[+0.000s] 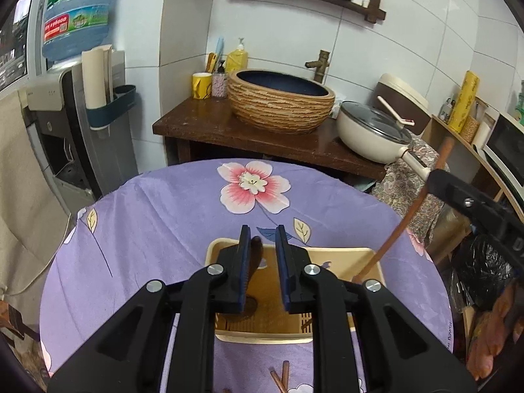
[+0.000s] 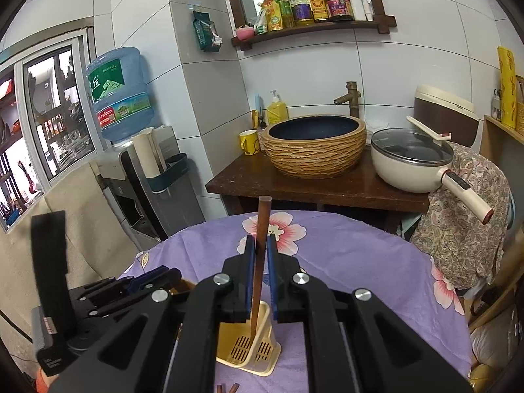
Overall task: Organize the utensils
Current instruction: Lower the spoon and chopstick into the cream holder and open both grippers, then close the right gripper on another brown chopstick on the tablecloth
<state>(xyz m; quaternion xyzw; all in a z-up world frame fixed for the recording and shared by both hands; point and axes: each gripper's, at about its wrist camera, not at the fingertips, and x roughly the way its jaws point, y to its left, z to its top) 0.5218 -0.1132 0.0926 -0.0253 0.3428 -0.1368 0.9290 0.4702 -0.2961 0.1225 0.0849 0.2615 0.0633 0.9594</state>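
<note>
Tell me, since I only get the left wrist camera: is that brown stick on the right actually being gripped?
Observer: Yes. The right wrist view shows the brown stick pinched between the blue pads of the right gripper.
Operator: Where does its lower end go?
Observer: Into the yellow caddy, whose slotted front face shows here.
Operator: Does my own gripper show there?
Observer: Yes, the left gripper reaches in from the caddy's left side.
</note>
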